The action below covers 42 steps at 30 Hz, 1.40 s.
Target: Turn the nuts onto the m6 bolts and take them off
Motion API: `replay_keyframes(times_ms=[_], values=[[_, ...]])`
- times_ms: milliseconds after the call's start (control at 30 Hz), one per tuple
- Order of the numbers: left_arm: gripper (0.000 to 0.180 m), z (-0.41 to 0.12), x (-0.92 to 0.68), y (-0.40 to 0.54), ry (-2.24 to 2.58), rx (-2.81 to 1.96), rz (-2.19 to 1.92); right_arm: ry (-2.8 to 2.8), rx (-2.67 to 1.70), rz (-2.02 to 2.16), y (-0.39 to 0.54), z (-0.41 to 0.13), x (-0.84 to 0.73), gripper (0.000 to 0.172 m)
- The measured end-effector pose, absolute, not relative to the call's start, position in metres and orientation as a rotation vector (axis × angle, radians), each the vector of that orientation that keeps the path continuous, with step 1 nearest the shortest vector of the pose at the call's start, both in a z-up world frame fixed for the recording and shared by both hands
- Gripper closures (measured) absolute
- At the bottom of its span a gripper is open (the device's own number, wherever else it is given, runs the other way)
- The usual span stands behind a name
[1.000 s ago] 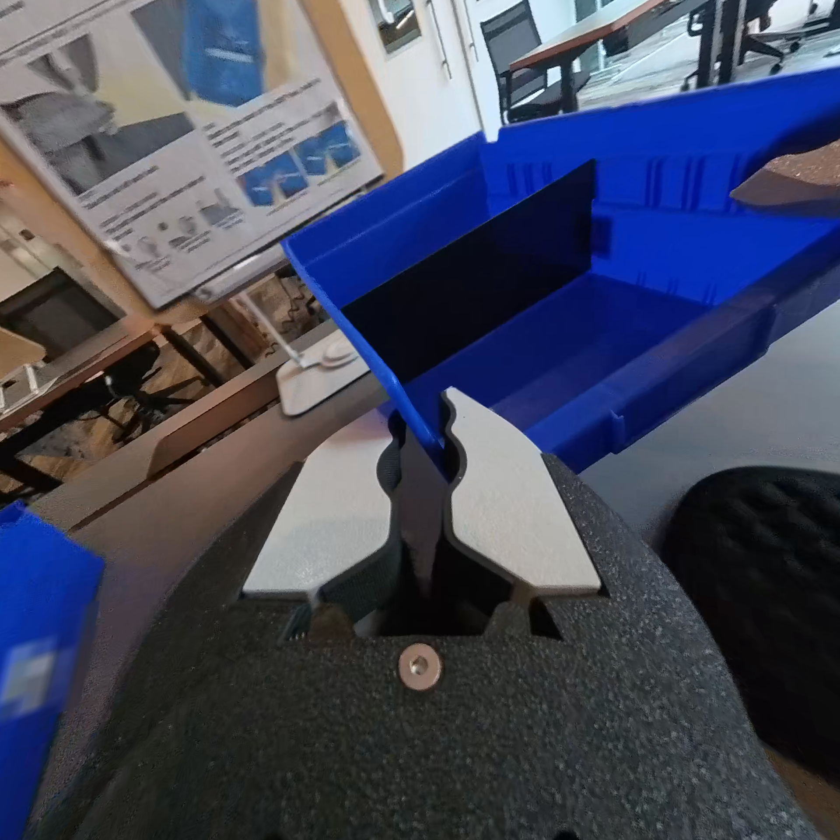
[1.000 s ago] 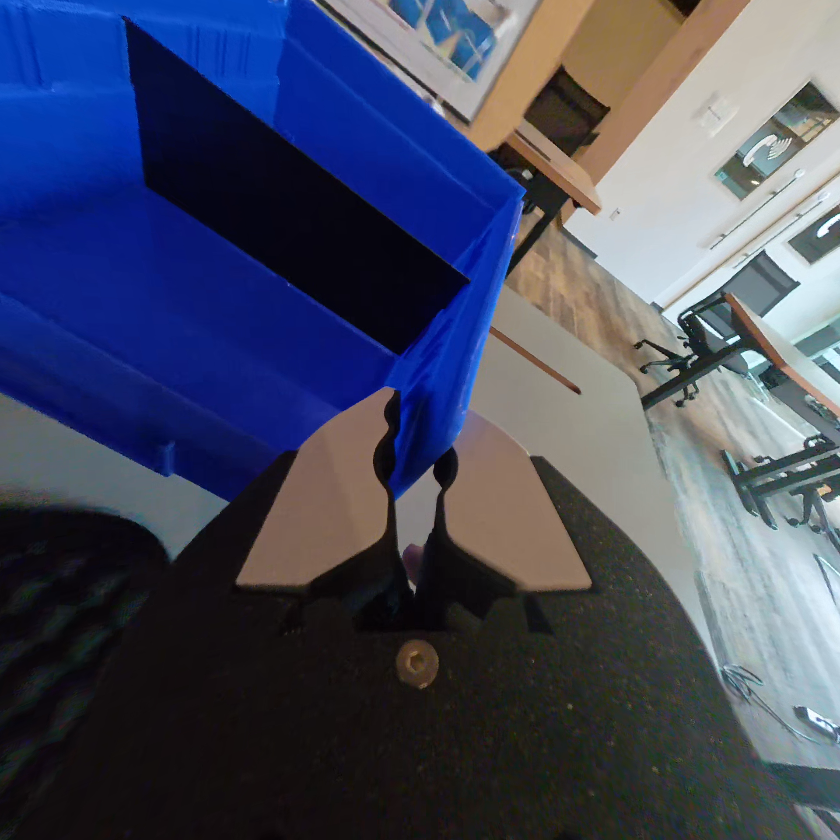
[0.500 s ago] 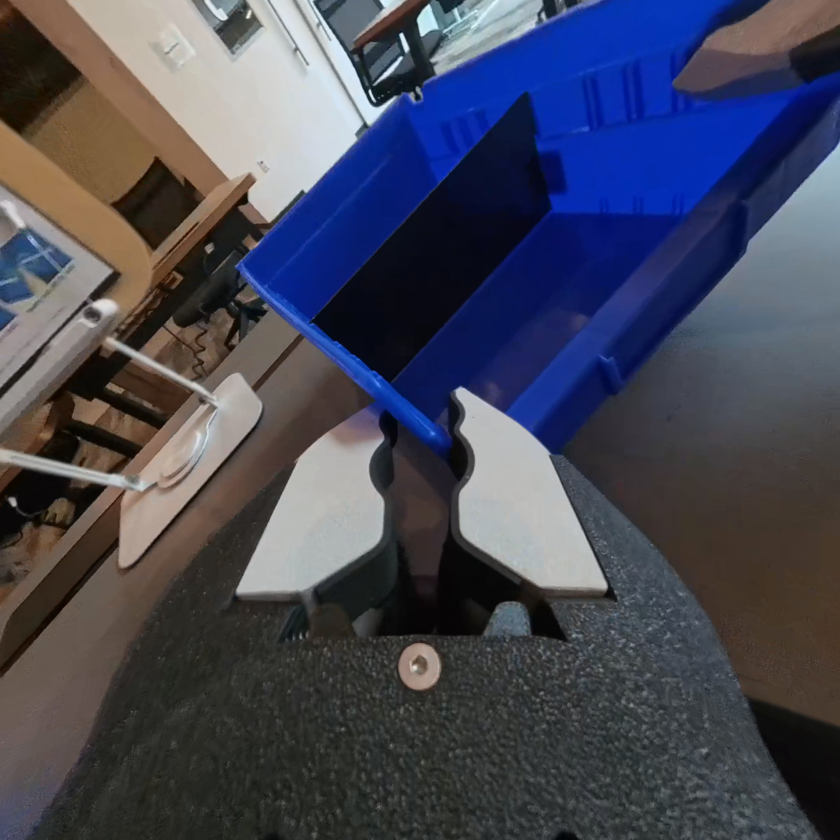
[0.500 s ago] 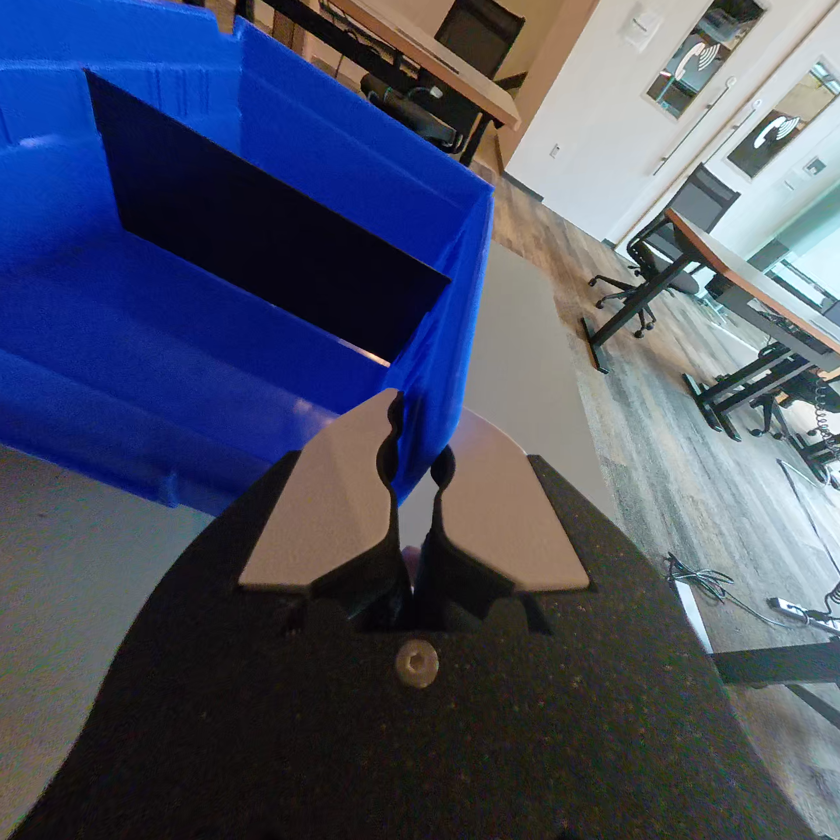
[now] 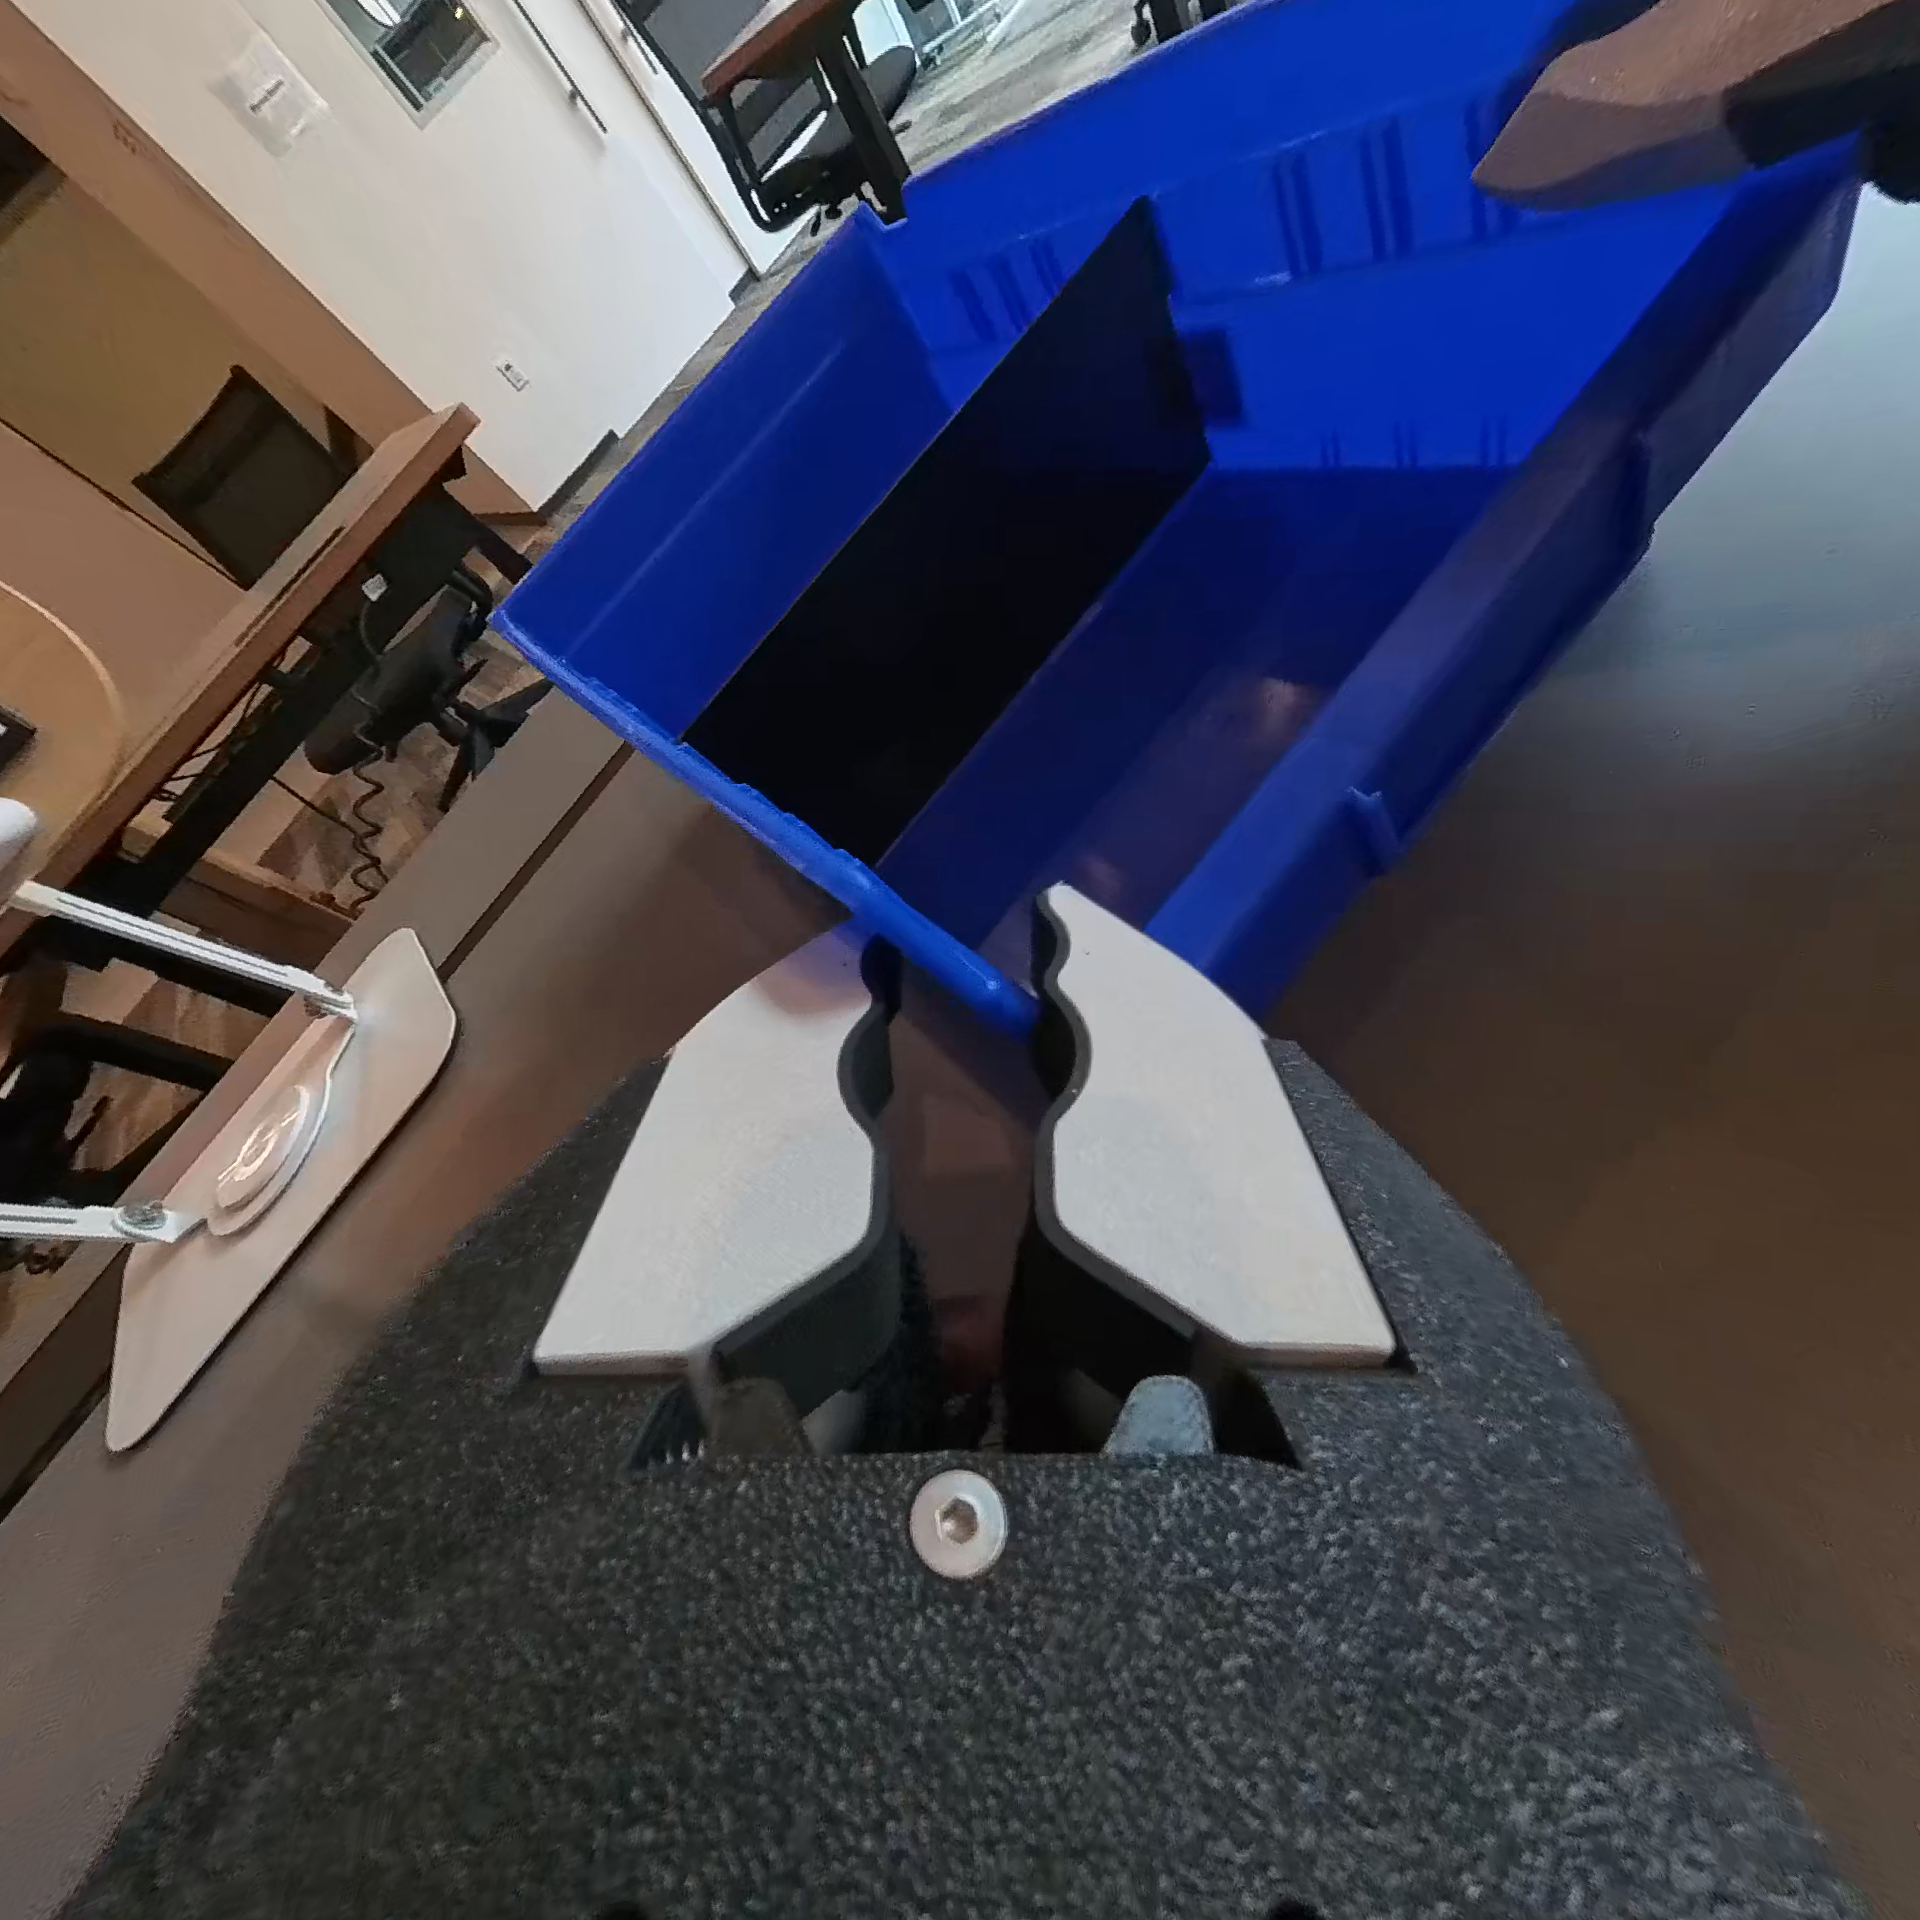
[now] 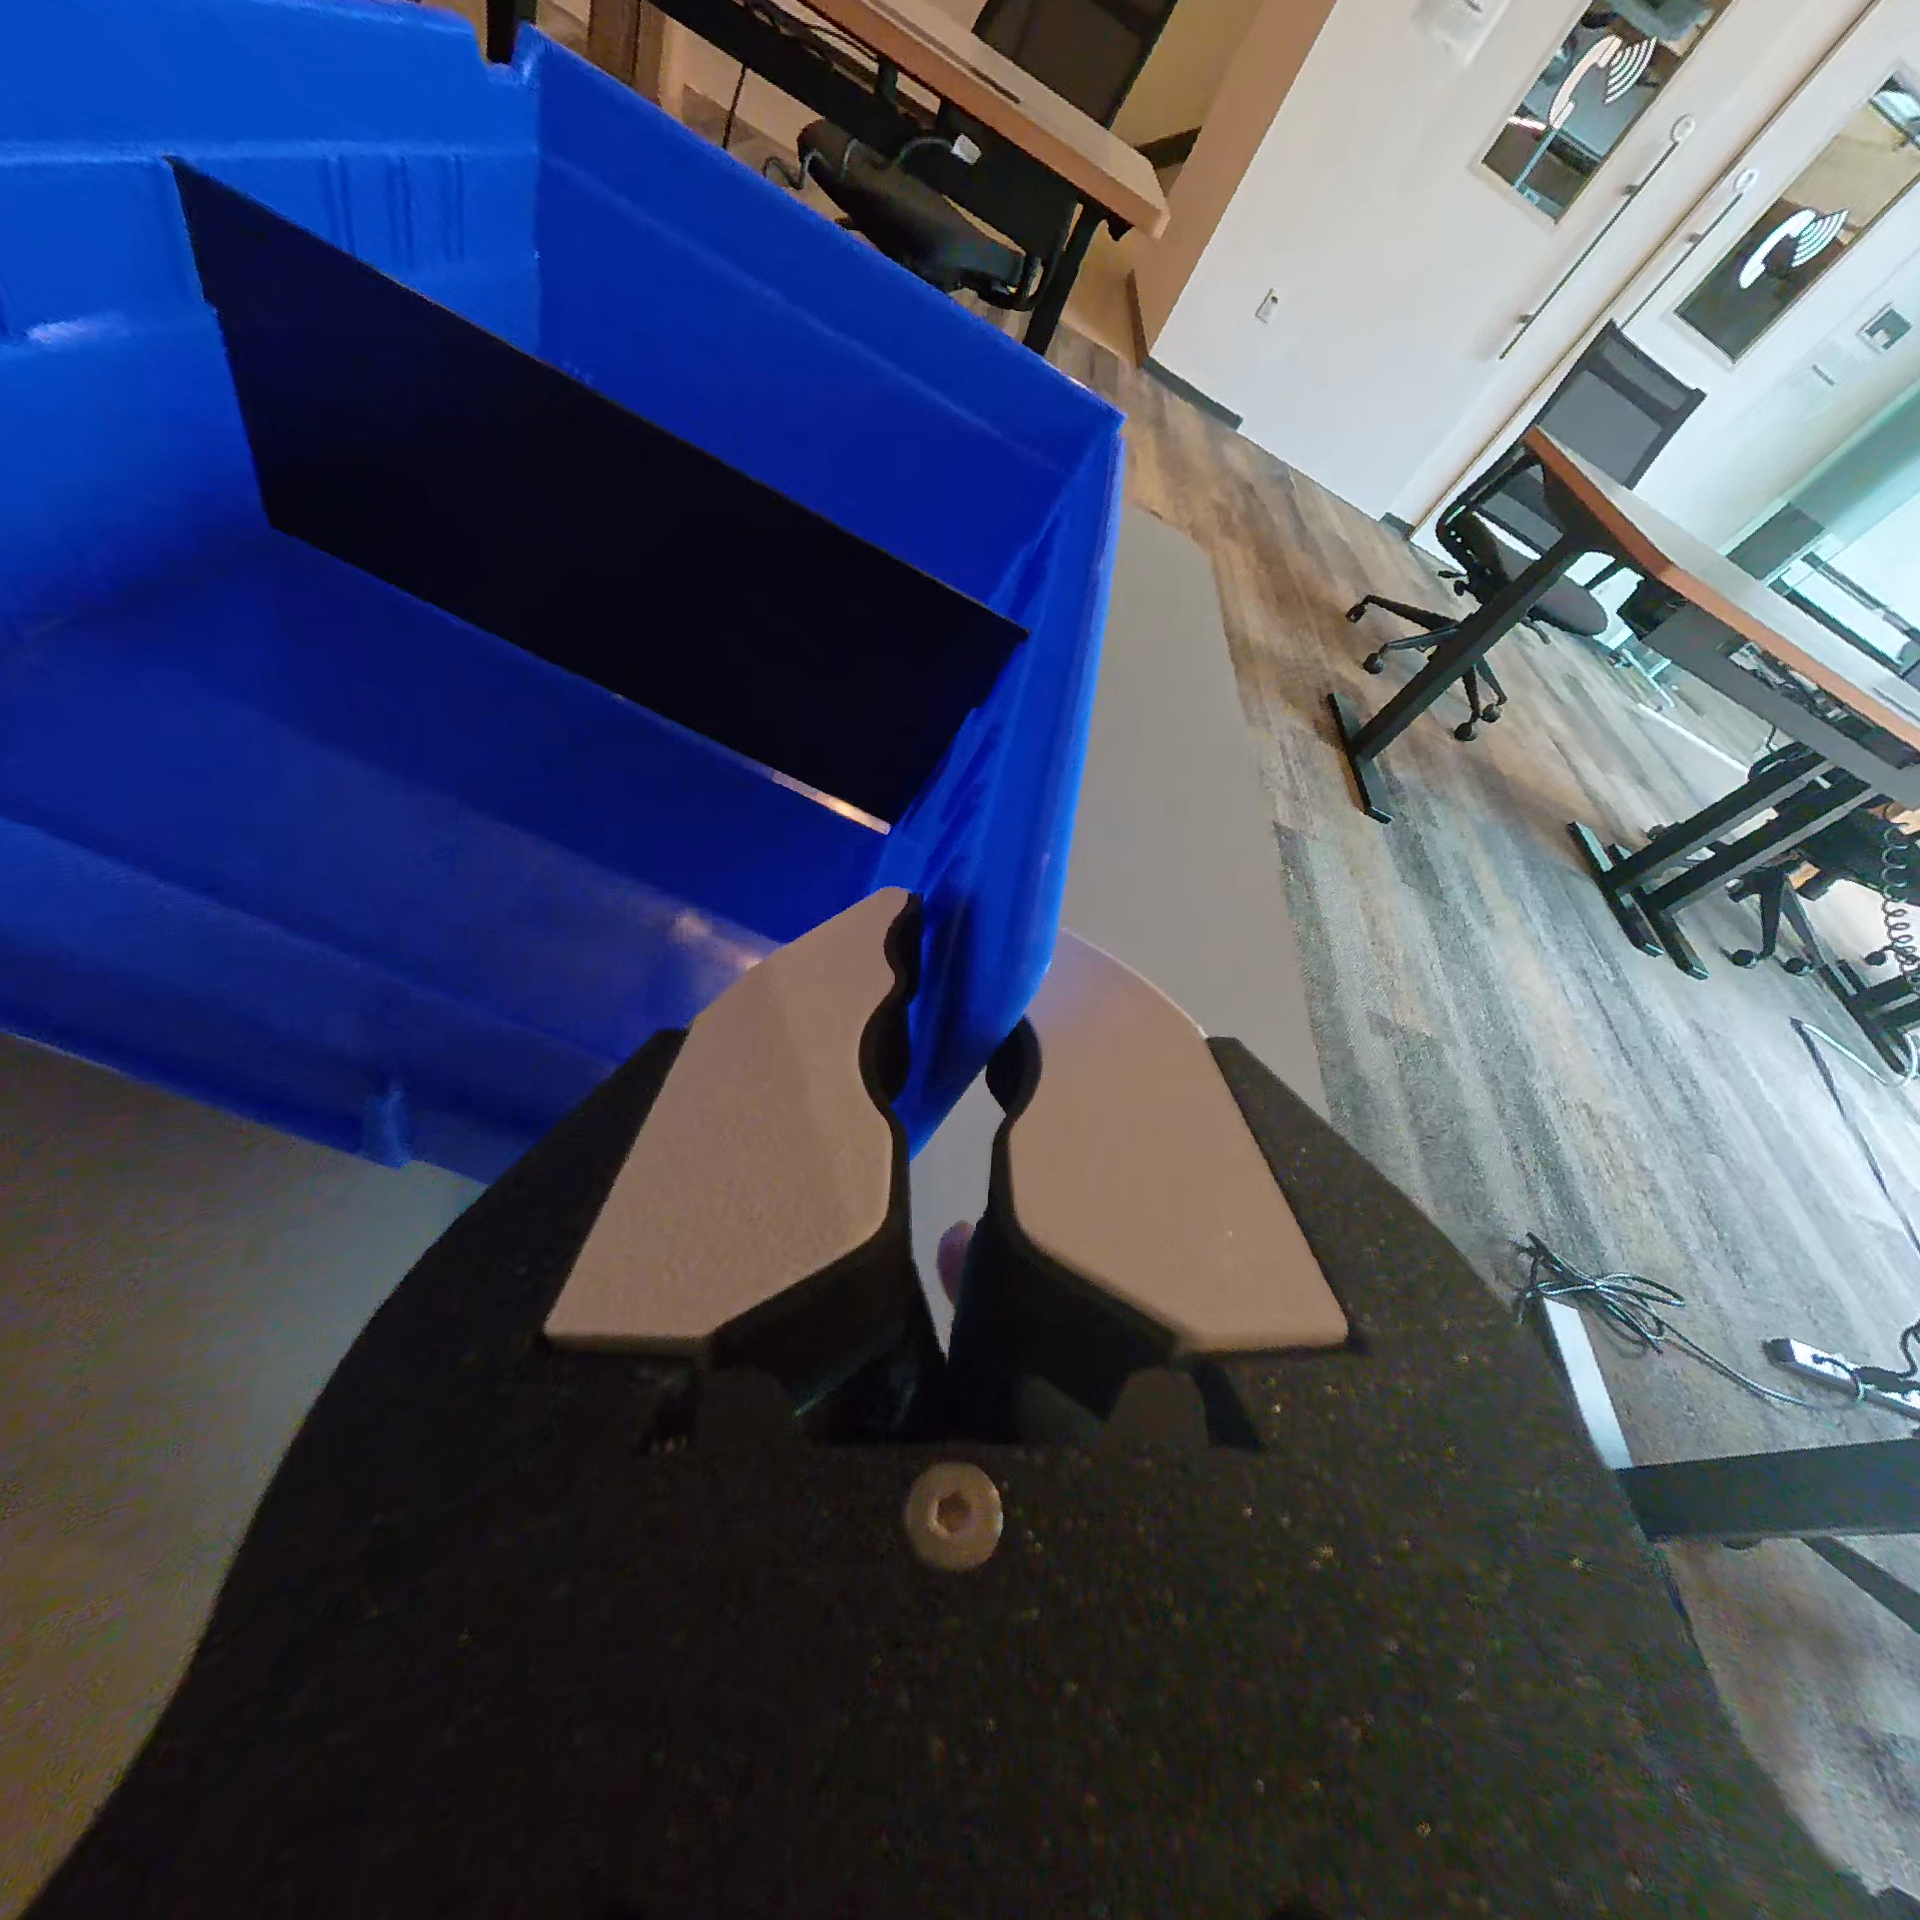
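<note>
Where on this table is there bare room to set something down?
Bare table lies right of the blue bin, and a strip past its far end. The bin's compartments look bare. Crowded: the stand base at the left edge, and both grippers at the bin's ends.

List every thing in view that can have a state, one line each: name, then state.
blue bin: on the grey table, no nuts or bolts visible inside it.
black divider: upright, slotted across the bin.
left gripper: open, bin's corner rim between its fingers, a gap at the left pad.
right gripper: closed on the bin's end wall.
grey table: bare beside the bin.
white stand base: flat on the table.
</note>
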State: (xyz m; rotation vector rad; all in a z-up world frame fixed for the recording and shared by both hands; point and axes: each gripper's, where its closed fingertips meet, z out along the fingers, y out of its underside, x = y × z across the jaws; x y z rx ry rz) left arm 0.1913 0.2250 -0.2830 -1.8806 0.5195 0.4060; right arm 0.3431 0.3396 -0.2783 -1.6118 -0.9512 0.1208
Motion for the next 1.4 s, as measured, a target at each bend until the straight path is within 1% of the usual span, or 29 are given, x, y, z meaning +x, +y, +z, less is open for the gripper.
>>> replay_keyframes(times_ms=[100, 133, 200, 267, 300, 367, 400, 500, 600, 733, 767, 867, 967, 1000, 1067, 1133, 1200, 1233, 1300, 1333, 1367, 1400], values=[[0.154, -0.287, 0.194, 0.224, 0.522, -1.892, 0.372, -0.963, -1.644, 0.131, 0.341, -0.286, 0.346, 0.161], [0.153, -0.289, 0.194, 0.224, 0.523, -1.903, 0.364, -0.956, -1.654, 0.138, 0.341, -0.287, 0.346, 0.153], [0.152, -0.289, 0.192, 0.221, 0.517, -1.910, 0.344, -0.926, -1.677, 0.146, 0.342, -0.286, 0.350, 0.124], [0.118, -0.282, 0.188, 0.217, 0.521, -1.878, 0.358, -0.862, -1.696, 0.159, 0.345, -0.280, 0.357, 0.095], [0.108, -0.278, 0.187, 0.213, 0.526, -1.865, 0.355, -0.827, -1.701, 0.162, 0.346, -0.276, 0.362, 0.083], [0.095, -0.270, 0.187, 0.204, 0.528, -1.859, 0.291, -0.761, -1.697, 0.169, 0.345, -0.264, 0.370, 0.065], [0.093, -0.265, 0.187, 0.198, 0.530, -1.851, 0.255, -0.731, -1.686, 0.183, 0.343, -0.256, 0.372, 0.058], [0.090, -0.249, 0.179, 0.175, 0.493, -1.822, 0.082, -0.647, -1.624, 0.300, 0.326, -0.224, 0.367, 0.041], [0.088, -0.227, 0.159, 0.147, 0.424, -1.786, -0.136, -0.589, -1.544, 0.550, 0.298, -0.189, 0.342, 0.024], [0.085, -0.191, 0.105, 0.108, 0.311, -1.713, -0.256, -0.596, -1.472, 0.772, 0.260, -0.153, 0.298, 0.025], [0.085, -0.183, 0.088, 0.098, 0.285, -1.696, -0.254, -0.604, -1.444, 0.815, 0.250, -0.145, 0.286, 0.026], [0.085, -0.159, 0.034, 0.068, 0.221, -1.639, -0.183, -0.600, -1.324, 0.940, 0.227, -0.116, 0.257, 0.052], [0.091, -0.140, -0.020, 0.036, 0.163, -1.595, -0.075, -0.634, -1.266, 0.977, 0.212, -0.099, 0.227, 0.069], [0.096, -0.133, -0.038, 0.024, 0.140, -1.570, -0.029, -0.652, -1.247, 0.989, 0.207, -0.095, 0.215, 0.075], [0.112, -0.119, -0.076, -0.001, 0.084, -1.517, 0.070, -0.700, -1.192, 0.991, 0.194, -0.087, 0.189, 0.089], [0.129, -0.109, -0.117, -0.026, 0.009, -1.487, 0.181, -0.751, -1.142, 0.974, 0.182, -0.082, 0.160, 0.107], [0.148, -0.101, -0.162, -0.053, -0.096, -1.448, 0.313, -0.773, -1.092, 0.939, 0.172, -0.077, 0.132, 0.122], [0.153, -0.099, -0.185, -0.067, -0.158, -1.432, 0.371, -0.780, -1.075, 0.915, 0.168, -0.075, 0.118, 0.128], [0.163, -0.104, -0.225, -0.089, -0.267, -1.436, 0.446, -0.812, -1.040, 0.858, 0.159, -0.076, 0.092, 0.152], [0.173, -0.108, -0.243, -0.100, -0.317, -1.443, 0.478, -0.818, -1.014, 0.828, 0.155, -0.077, 0.081, 0.167], [0.179, -0.114, -0.259, -0.109, -0.365, -1.449, 0.512, -0.828, -0.982, 0.806, 0.150, -0.080, 0.071, 0.169], [0.180, -0.121, -0.273, -0.117, -0.400, -1.466, 0.532, -0.850, -0.964, 0.790, 0.146, -0.085, 0.060, 0.172]])
